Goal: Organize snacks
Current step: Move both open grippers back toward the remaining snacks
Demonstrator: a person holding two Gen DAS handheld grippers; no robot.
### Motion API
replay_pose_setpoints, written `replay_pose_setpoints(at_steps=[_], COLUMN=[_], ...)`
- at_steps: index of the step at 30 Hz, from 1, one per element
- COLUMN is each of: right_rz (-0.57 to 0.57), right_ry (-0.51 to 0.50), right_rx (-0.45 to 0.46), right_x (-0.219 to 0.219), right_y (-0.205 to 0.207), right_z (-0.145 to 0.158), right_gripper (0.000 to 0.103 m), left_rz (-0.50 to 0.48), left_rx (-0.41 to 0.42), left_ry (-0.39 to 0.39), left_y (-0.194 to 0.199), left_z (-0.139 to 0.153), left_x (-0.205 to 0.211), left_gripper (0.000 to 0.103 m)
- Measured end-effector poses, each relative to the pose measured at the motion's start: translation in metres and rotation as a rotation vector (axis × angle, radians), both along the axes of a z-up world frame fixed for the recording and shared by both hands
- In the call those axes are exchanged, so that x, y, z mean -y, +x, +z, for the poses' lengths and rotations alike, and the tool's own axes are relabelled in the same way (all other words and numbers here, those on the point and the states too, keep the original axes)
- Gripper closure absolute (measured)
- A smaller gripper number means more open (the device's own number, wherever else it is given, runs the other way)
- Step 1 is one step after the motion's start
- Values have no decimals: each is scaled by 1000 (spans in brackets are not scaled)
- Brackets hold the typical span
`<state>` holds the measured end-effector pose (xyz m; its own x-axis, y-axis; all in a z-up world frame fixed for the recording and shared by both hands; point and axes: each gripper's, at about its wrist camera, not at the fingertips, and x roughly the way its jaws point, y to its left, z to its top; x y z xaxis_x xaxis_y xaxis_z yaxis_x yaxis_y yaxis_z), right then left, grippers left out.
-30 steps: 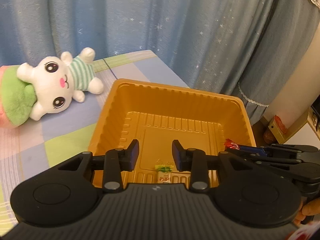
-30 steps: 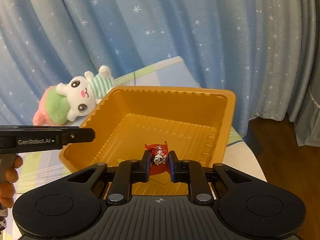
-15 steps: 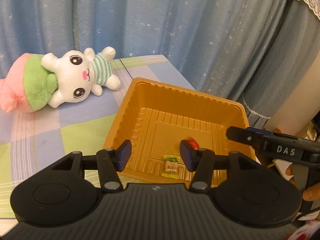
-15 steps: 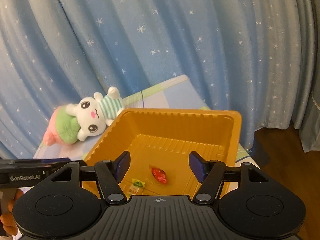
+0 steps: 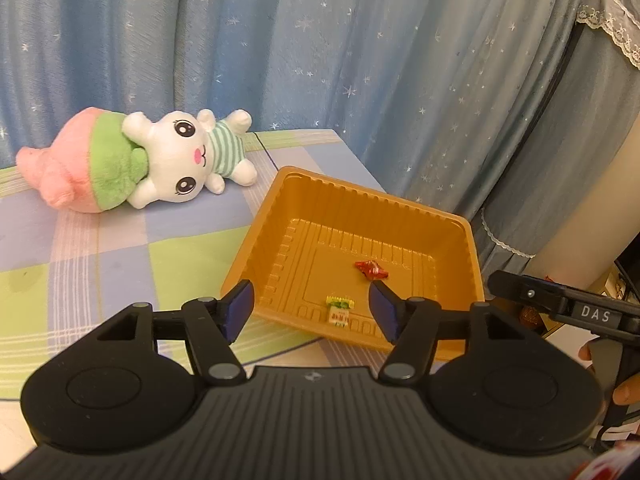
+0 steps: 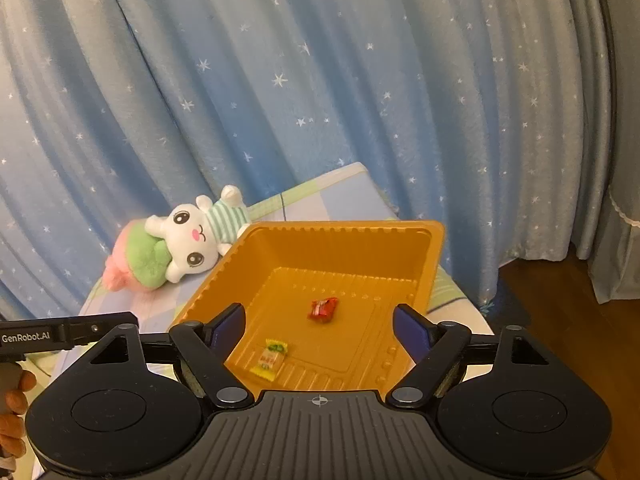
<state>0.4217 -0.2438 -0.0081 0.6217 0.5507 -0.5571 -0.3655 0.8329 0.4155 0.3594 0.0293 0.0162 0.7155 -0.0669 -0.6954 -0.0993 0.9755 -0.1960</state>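
An orange plastic tray [image 5: 460,226] [image 6: 344,229] sits at the right end of a checked table. On its floor lie a red wrapped candy [image 5: 371,270] [image 6: 322,309] and a yellow-green wrapped candy [image 5: 339,311] [image 6: 271,357]. My left gripper [image 5: 312,310] hovers above the tray's near edge, its jaws opening and nothing between them. My right gripper [image 6: 319,330] hangs above the tray from the other side, its jaws opening wide and empty. Each gripper's side shows at the edge of the other's view.
A white plush rabbit [image 5: 182,160] [image 6: 192,236] on a pink and green cushion lies at the table's far side, left of the tray. Blue star-print curtains [image 6: 320,100] hang close behind. The table's edge and a wood floor [image 6: 560,300] are to the right.
The right gripper let go of the red candy, which now lies in the tray. Both grippers opened wider and drew back and up from the tray.
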Motion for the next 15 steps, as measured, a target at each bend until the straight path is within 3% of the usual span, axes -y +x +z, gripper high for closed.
replay_pose_setpoints(at_steps=[7, 15], right_rz=[7, 49], right_ry=[11, 10], right_rx=[8, -9], right_x=[13, 17], right_y=[-33, -71], right_z=[7, 8], right_gripper=[20, 20], left_rz=[39, 95], left_rx=[16, -1], left_ry=[-25, 2], left_y=[-45, -105], left_z=[6, 5], left_x=[-9, -18], left_gripper=[42, 42])
